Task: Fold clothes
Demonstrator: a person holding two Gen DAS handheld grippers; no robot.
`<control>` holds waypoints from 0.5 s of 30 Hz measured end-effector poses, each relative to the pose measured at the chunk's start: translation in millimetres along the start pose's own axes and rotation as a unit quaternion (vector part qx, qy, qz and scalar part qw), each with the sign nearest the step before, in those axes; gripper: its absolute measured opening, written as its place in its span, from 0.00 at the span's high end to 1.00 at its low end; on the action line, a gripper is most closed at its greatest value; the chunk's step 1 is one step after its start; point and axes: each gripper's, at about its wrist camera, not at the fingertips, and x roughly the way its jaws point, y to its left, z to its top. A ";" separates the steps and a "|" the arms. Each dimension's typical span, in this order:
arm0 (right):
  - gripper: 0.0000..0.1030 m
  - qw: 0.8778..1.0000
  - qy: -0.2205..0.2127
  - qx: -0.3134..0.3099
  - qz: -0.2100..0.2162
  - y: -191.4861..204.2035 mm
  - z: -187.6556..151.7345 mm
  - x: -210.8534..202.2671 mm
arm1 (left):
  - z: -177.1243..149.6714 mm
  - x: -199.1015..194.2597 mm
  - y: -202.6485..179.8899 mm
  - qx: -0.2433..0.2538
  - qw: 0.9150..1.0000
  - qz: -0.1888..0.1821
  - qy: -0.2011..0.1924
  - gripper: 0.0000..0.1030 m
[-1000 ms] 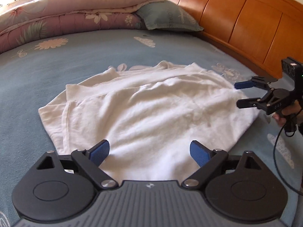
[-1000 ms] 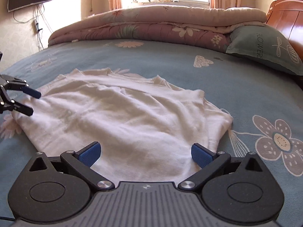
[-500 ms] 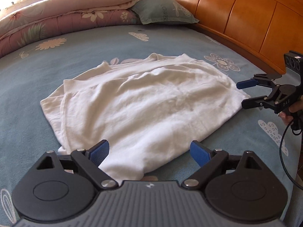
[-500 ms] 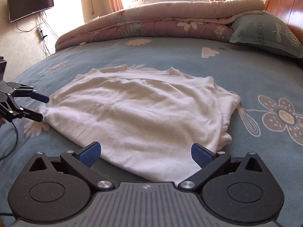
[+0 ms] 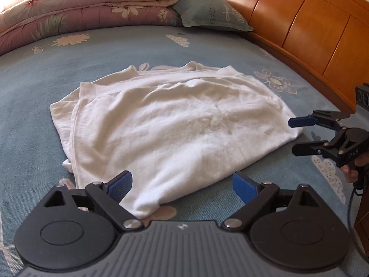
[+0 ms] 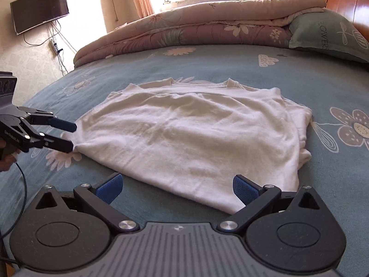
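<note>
In the left wrist view, our left gripper (image 5: 182, 184) fills the bottom of the frame with its blue pads spread wide and nothing between them. The white shirt (image 5: 170, 127) lies folded on the blue floral bedsheet (image 5: 34, 87) across the centre of the frame, its near corner reaching down just inside the left pad. Its long axis runs from lower left to upper right. At the right edge we see the right gripper (image 5: 297, 136), jaws parted, just beside the shirt's right corner.

In the right wrist view, our right gripper (image 6: 176, 187) sits at the bottom, pads wide apart and empty; the shirt's (image 6: 196, 136) near edge runs from the centre down to the right pad. At the left edge, the left gripper (image 6: 69, 137) stands open, its lower finger touching the shirt's left corner.

We judge each gripper to have one near corner just ahead, so the coming pinch turns on a short advance forward and down.
</note>
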 end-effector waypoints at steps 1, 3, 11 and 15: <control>0.00 1.000 0.007 0.002 0.000 -1.5 -0.2 4.2 | -4.9 2.0 5.6 -0.011 1.000 0.010 0.011 0.09; 0.00 0.999 0.032 0.023 -0.016 -13.3 -8.7 8.4 | -14.2 0.5 15.9 -0.028 0.999 0.020 0.021 0.10; 0.00 1.000 -0.004 0.022 -0.021 -10.1 -7.2 -17.5 | 3.9 -18.1 -0.2 0.002 1.000 0.018 -0.026 0.09; 0.00 0.996 0.010 -0.062 -0.056 12.1 -2.2 -8.0 | 4.0 -4.4 -28.3 0.103 0.992 0.077 -0.014 0.09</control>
